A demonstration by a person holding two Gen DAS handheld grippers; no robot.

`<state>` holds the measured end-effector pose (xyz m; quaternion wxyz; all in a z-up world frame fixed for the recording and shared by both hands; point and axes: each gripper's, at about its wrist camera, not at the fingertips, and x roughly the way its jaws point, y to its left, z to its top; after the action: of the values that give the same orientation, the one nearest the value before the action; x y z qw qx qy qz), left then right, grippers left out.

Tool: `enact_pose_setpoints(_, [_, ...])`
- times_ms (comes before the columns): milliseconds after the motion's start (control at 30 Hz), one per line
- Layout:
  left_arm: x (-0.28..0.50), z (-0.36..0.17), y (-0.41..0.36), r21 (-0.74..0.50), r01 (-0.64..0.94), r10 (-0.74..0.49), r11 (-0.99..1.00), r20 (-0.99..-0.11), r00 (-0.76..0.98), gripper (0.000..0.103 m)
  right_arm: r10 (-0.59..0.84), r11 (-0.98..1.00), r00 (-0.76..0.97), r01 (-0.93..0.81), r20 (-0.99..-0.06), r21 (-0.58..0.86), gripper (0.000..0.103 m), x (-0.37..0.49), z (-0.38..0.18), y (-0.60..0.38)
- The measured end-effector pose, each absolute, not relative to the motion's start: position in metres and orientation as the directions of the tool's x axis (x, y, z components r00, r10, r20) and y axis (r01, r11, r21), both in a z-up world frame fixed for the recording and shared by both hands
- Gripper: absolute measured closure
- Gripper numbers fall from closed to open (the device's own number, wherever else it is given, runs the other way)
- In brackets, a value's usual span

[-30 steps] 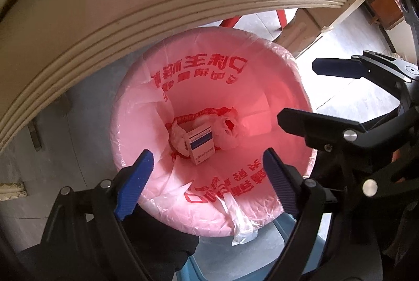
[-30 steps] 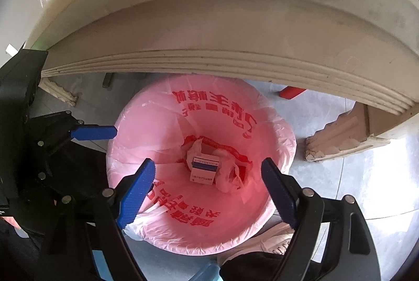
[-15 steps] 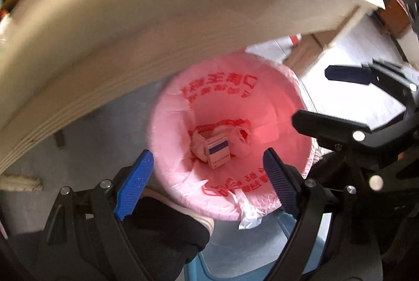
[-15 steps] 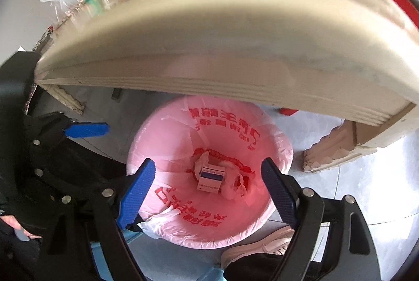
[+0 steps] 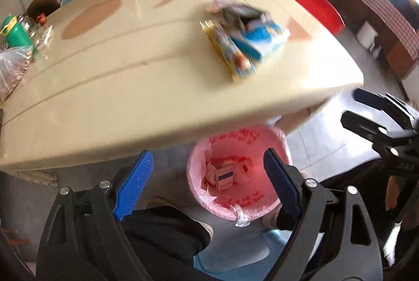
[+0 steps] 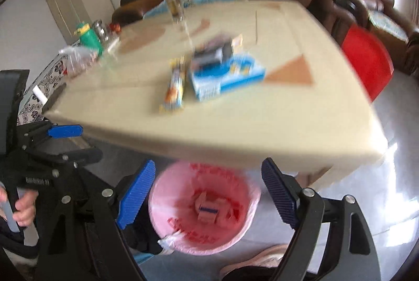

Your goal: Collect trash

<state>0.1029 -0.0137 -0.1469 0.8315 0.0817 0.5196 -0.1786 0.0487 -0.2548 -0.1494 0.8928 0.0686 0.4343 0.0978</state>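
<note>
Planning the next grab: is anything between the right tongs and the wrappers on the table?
Nothing visible blocks them. The right tongs are open and empty, low by the table edge over the pink-lined bin. The blue packet and yellow wrapper lie on open tabletop near that edge.

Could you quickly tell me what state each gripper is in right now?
Left gripper: open, fingers wide apart, holding nothing.
Right gripper: open, fingers wide apart, holding nothing.
</note>
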Motion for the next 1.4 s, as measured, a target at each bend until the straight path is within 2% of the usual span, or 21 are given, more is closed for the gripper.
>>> enact_pose_setpoints(100, [0.123, -0.122, -0.01, -0.072, 0.348, -0.219, 0.935, -0.887, 0.405, 0.014, 0.214, 0.976, 0.638, -0.121, -0.739, 0.179, 0.018, 0.06, -0.118, -0.262])
enact_pose_setpoints(200, [0.14, -0.099, -0.017, -0.034, 0.319, -0.18, 0.947, -0.879, 0.442, 0.014, 0.206, 0.979, 0.654, -0.139, -0.728, 0.152, 0.018, 0.076, -0.089, -0.266])
enact_pose_setpoints(300, [0.159, -0.083, -0.026, -0.048, 0.306, -0.184, 0.951, -0.883, 0.432, 0.014, 0.211, 0.977, 0.647, -0.166, -0.733, 0.135, 0.018, 0.1, -0.066, -0.26])
enact_pose_setpoints(433, [0.179, -0.081, -0.044, 0.004, 0.276, -0.119, 0.961, -0.897, 0.426, 0.014, 0.238, 0.97, 0.629, -0.199, -0.74, 0.142, 0.018, 0.13, -0.046, -0.251])
enact_pose_setpoints(633, [0.191, -0.065, -0.058, 0.012, 0.269, -0.108, 0.963, -0.897, 0.429, 0.014, 0.238, 0.967, 0.599, -0.219, -0.765, 0.129, 0.018, 0.179, -0.03, -0.242])
enact_pose_setpoints(800, [0.203, -0.069, -0.065, 0.011, 0.249, -0.093, 0.968, -0.911, 0.402, 0.013, 0.243, 0.966, 0.557, -0.215, -0.794, 0.145, 0.017, 0.205, -0.038, -0.239])
enact_pose_setpoints(1400, [0.242, -0.165, -0.078, -0.033, 0.167, -0.066, 0.985, -0.978, 0.196, 0.013, 0.193, 0.974, 0.344, -0.179, -0.919, 0.137, 0.017, 0.269, -0.134, -0.219])
